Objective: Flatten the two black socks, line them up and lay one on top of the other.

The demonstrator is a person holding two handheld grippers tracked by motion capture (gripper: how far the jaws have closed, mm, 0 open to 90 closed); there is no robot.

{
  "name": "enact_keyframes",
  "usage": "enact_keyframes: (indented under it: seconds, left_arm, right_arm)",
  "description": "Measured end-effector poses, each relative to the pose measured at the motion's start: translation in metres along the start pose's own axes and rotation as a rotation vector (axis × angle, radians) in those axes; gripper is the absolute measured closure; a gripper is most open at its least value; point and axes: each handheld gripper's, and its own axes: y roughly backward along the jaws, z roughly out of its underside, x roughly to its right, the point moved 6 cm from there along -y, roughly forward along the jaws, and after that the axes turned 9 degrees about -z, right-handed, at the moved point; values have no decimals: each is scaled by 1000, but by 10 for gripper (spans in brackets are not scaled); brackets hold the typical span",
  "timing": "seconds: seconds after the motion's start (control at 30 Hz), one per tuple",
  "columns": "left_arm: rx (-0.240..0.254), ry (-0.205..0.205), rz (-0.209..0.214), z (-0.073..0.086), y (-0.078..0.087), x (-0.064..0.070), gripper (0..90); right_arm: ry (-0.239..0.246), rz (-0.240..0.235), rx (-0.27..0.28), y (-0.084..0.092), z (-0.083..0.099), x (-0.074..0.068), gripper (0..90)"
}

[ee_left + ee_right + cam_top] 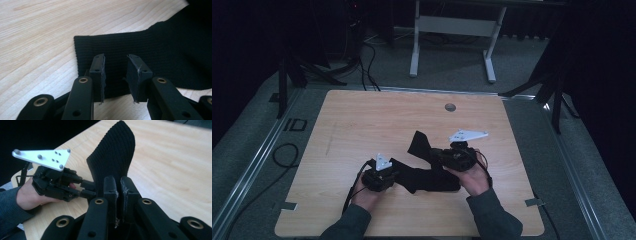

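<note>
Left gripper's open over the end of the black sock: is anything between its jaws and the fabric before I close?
Nothing visible. The left gripper has its jaws open straddling the black sock edge on bare table. The right gripper pinches the other end, well away.

"ID" on floor [294, 125]

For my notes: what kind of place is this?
Probably a recording lab or studio: a light wooden table on grey carpet, black stand legs around it, loose black cables, dark surroundings.
</note>
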Motion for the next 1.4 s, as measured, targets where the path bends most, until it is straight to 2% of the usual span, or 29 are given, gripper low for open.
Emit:
enact_keyframes:
  seconds: [0.13,0.27,0.4,0.47,0.57,0.7,0.8,0.93,1.1,1.4]
  left_arm:
    - [0,13,1,1,1,4,697]
    - [-1,2,17,2,2,11,702]
    - [12,3,18,1,6,9,721]
    - [38,12,15,-2,12,4,726]
    - [83,53,-7,-7,23,-9,730]
    - [100,113,-40,-6,33,-29,749]
    - [102,155,-46,-5,36,-38,783]
    - [113,147,-37,-6,39,-37,820]
    - [101,110,-21,-6,36,-30,840]
    - [92,105,-18,-5,35,-29,841]
  right_arm:
    - [-40,-5,-14,-17,10,2,844]
    - [-71,4,-28,-31,16,4,844]
    - [-81,8,-53,-47,21,2,844]
    - [-83,3,-63,-55,23,0,844]
    - [-86,-4,-79,-66,27,-3,844]
    - [-96,-7,-102,-79,31,-6,843]
    - [-103,-12,-121,-87,34,-7,843]
    - [-126,-10,-146,-97,39,-7,842]
    - [-155,-4,-177,-106,47,-7,840]
    - [-158,-12,-187,-110,54,-13,838]
